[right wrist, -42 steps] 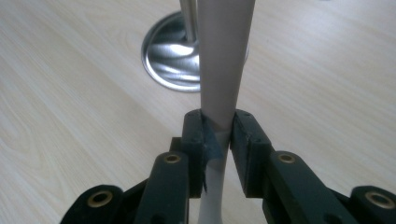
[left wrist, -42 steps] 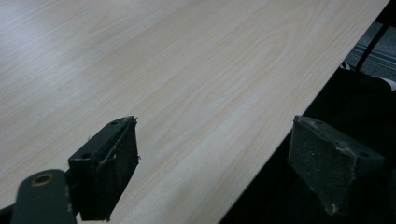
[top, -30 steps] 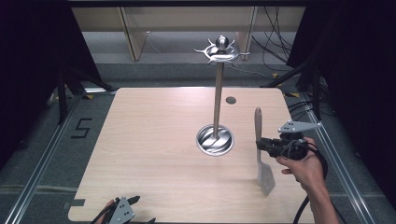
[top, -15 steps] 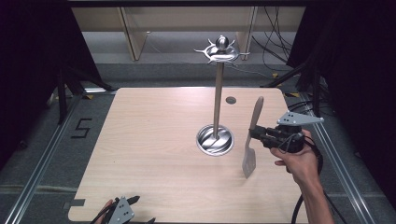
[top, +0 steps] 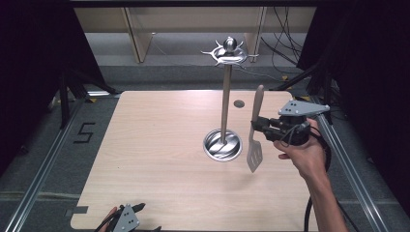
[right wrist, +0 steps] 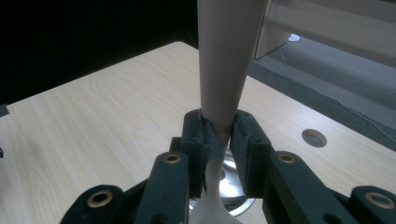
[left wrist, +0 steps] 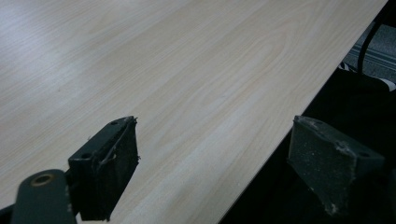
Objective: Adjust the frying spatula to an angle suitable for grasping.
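Spatula (top: 255, 140) now hangs upright in the air just right of the rack (top: 225, 96), blade down and handle up; a second ago it sat farther right and nearer the person, so it has been carried in toward the stand. My guess is it is meant for one of the hooks up top. The right gripper (top: 256, 126) pinches it at the neck, the hand (top: 302, 157) level, coming in from the right. The left gripper (top: 126, 218) rests at the near edge of the surface (top: 159, 145), spread and empty.
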A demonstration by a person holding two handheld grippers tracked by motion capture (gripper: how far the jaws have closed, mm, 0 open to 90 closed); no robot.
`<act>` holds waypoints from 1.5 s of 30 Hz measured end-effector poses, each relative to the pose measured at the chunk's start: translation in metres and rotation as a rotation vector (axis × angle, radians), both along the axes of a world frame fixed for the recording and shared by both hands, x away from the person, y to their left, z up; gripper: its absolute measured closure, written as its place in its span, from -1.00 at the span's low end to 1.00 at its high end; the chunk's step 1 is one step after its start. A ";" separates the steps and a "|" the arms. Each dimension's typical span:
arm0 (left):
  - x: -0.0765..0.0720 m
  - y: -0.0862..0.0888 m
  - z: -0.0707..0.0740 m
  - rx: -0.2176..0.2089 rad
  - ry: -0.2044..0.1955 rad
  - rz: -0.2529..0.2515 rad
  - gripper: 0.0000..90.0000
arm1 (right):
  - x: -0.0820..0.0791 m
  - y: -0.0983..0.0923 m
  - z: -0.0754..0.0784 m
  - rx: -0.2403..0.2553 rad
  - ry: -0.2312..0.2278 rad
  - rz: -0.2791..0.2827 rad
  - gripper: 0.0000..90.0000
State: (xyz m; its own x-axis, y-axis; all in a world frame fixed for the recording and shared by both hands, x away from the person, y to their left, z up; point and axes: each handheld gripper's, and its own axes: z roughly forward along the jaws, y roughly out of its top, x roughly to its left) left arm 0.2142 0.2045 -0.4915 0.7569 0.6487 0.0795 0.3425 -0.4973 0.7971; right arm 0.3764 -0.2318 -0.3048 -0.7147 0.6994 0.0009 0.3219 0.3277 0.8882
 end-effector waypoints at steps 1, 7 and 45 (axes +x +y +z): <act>0.000 0.000 0.000 0.004 -0.001 0.000 -0.66 | 0.004 0.003 0.006 -0.019 -0.025 0.014 0.70; -0.001 -0.001 -0.002 -0.012 -0.006 0.018 -0.66 | 0.008 0.013 0.016 -0.034 -0.035 0.012 0.70; -0.001 0.000 0.000 0.022 -0.004 -0.002 -0.66 | 0.037 0.043 0.042 -0.106 -0.005 -0.033 0.69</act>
State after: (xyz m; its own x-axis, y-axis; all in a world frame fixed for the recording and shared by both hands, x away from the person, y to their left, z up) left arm 0.2136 0.2048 -0.4919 0.7577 0.6455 0.0963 0.3389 -0.5152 0.7872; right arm 0.4134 -0.1887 -0.2631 -0.6908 0.7188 -0.0778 0.3299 0.4091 0.8508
